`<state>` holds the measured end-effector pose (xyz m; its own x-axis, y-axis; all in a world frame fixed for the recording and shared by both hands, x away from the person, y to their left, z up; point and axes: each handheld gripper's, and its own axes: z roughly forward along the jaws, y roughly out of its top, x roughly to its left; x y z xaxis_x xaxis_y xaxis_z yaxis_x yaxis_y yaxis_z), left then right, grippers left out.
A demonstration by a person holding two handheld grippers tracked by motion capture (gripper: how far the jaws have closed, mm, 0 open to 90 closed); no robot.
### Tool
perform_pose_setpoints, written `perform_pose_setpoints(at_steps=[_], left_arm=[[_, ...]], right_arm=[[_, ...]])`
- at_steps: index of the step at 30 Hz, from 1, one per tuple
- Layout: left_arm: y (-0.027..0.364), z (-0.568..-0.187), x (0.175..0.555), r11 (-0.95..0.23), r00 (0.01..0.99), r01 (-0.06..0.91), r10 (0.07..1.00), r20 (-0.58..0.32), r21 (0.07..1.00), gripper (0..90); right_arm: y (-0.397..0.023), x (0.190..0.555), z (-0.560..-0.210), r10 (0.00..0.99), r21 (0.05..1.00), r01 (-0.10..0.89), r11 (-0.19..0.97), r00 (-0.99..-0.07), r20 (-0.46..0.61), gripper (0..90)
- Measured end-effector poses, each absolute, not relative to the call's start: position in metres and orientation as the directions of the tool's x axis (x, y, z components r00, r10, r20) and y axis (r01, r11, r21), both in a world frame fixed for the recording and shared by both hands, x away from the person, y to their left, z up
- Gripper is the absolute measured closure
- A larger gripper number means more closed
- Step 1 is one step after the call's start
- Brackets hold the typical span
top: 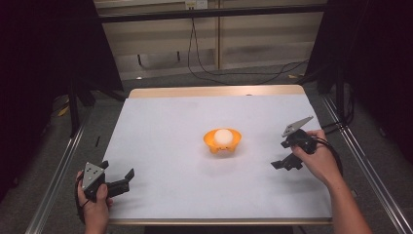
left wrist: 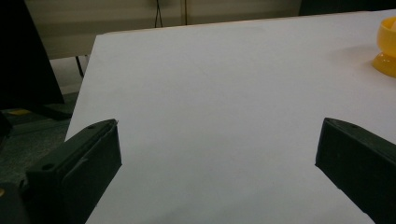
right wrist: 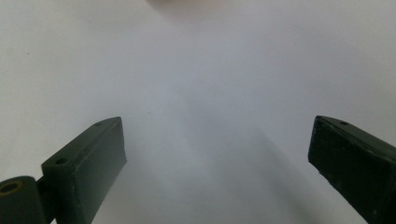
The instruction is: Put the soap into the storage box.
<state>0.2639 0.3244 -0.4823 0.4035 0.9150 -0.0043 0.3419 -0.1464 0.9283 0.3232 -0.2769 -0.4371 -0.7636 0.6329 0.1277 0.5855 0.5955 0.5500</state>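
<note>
A white ball (top: 223,136) is resting in an orange bowl (top: 211,141) at mid-worktop (top: 165,161). The right tool (top: 284,164), jaws apart and empty, is judged approaching; alignment around the bowl is required next. The left tool (top: 124,180) is held open, idle.

In the left gripper view we see the orange cup (left wrist: 386,49) cut off by the right edge. The white ball (top: 223,137) hides the cup's inside in the high view. At the right gripper view's top edge, a pale blurred shape (right wrist: 180,3) is unreadable.
</note>
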Motion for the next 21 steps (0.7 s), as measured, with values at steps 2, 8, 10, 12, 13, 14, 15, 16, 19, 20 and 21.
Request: perform_pose_setpoints(at_steps=[2,8,10,12,13,14,15,16,19,20,21], left_arm=[[0.324,-0.482,0.264,-0.141,0.403,0.341,0.915,-0.009,0.929,0.0],[0.324,-0.482,0.264,-0.146,0.403,0.342,0.915,-0.004,0.928,0.0],[0.324,-0.482,0.264,-0.141,0.401,0.341,0.916,-0.008,0.929,0.0],[0.324,-0.482,0.264,-0.143,0.401,0.342,0.916,-0.007,0.929,0.0],[0.324,-0.482,0.264,-0.142,0.4,0.342,0.916,-0.008,0.929,0.0],[0.324,-0.482,0.264,-0.142,0.4,0.342,0.916,-0.008,0.929,0.0],[0.324,-0.482,0.264,-0.141,0.4,0.342,0.916,-0.008,0.929,0.0],[0.324,-0.482,0.264,-0.142,0.4,0.342,0.916,-0.008,0.929,0.0],[0.324,-0.482,0.264,-0.148,0.401,0.343,0.916,-0.002,0.928,0.0],[0.324,-0.482,0.264,-0.148,0.401,0.343,0.916,-0.002,0.928,0.0],[0.324,-0.482,0.264,-0.148,0.401,0.342,0.916,-0.001,0.928,0.0]], right_arm=[[-0.282,0.32,-0.438,0.635,0.562,0.581,0.589,-0.763,0.122,3.7],[-0.294,0.309,-0.44,0.649,0.583,0.581,0.568,-0.752,0.116,3.6],[-0.298,0.305,-0.44,0.659,0.591,0.587,0.553,-0.743,0.121,3.6],[-0.302,0.3,-0.441,0.666,0.596,0.591,0.544,-0.736,0.122,3.6],[-0.306,0.298,-0.442,0.67,0.6,0.59,0.539,-0.733,0.119,3.7],[-0.308,0.296,-0.443,0.671,0.606,0.586,0.537,-0.733,0.114,3.6],[-0.31,0.294,-0.443,0.676,0.606,0.594,0.529,-0.727,0.122,3.6],[-0.313,0.292,-0.444,0.68,0.609,0.595,0.525,-0.724,0.12,3.6],[-0.32,0.286,-0.447,0.684,0.625,0.594,0.507,-0.718,0.128,3.6],[-0.322,0.284,-0.448,0.679,0.634,0.59,0.5,-0.721,0.135,3.3],[-0.324,0.281,-0.45,0.678,0.637,0.588,0.499,-0.722,0.136,3.1]])
